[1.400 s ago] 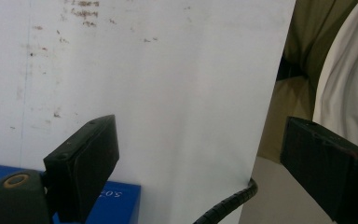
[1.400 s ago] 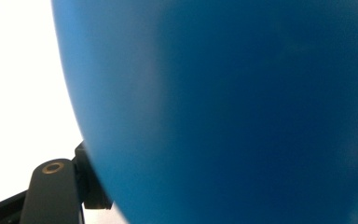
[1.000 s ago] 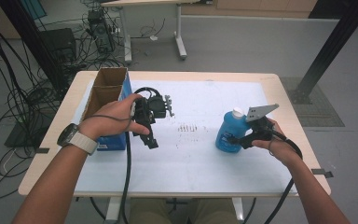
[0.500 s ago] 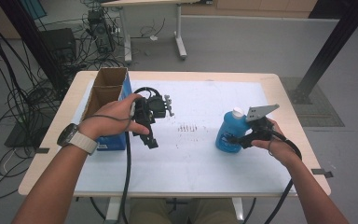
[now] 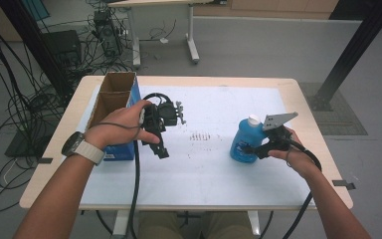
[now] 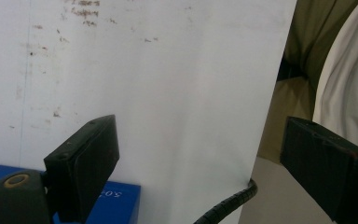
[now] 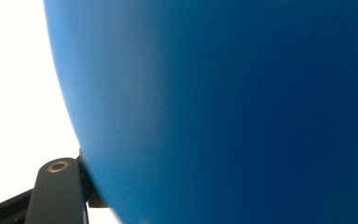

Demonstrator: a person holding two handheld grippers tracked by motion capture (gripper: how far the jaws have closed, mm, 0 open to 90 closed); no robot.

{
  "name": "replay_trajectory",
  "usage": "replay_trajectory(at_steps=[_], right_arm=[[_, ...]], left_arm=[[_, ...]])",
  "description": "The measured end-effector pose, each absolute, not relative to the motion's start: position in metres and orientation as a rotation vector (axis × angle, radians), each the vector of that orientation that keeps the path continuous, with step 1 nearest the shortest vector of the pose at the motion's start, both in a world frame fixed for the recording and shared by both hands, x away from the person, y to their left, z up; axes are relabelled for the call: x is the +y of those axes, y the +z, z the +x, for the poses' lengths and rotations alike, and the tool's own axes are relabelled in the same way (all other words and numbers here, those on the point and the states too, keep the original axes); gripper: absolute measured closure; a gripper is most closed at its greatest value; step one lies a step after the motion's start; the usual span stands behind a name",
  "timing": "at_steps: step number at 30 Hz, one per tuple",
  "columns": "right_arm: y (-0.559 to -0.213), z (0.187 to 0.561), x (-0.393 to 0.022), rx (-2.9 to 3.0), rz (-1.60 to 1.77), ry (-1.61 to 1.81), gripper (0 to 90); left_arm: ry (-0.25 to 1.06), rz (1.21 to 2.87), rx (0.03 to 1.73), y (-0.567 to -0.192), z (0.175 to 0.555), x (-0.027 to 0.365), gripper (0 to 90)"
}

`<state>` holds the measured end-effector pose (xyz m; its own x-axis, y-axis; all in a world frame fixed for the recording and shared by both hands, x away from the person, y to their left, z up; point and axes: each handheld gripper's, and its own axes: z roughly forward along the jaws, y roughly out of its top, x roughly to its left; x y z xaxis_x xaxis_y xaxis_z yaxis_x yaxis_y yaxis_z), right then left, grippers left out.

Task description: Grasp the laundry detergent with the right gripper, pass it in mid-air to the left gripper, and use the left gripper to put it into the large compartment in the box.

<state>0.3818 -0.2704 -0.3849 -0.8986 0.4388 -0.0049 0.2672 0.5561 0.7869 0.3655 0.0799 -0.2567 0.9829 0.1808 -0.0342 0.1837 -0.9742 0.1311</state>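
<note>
Right gripper [image 5: 251, 148] grips the blue bottle [image 5: 242, 142]; left gripper [image 5: 160, 144] idle.

High view: the white-capped bottle stands upright on the table [image 5: 219, 199], right of centre, the right jaws clamped around its lower body, having just closed a little further. The left gripper hovers beside the cardboard box [image 5: 115, 99]. Left gripper view: jaws wide apart, nothing between them. Right gripper view: blue plastic pressed against the pad. The bottle looks smooth, probably slippery and liquid-heavy; hold it low on the body, firmly.
</note>
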Motion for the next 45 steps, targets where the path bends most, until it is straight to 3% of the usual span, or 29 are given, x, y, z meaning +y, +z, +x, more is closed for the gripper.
replay_trajectory(at_steps=[45], right_arm=[[-0.3906, 0.3821, -0.2687, 2.581, 0.580, 1.281, 31.8]], left_arm=[[-0.035, 2.990, 0.285, -0.2570, 0.3653, 0.0798, 12.2]])
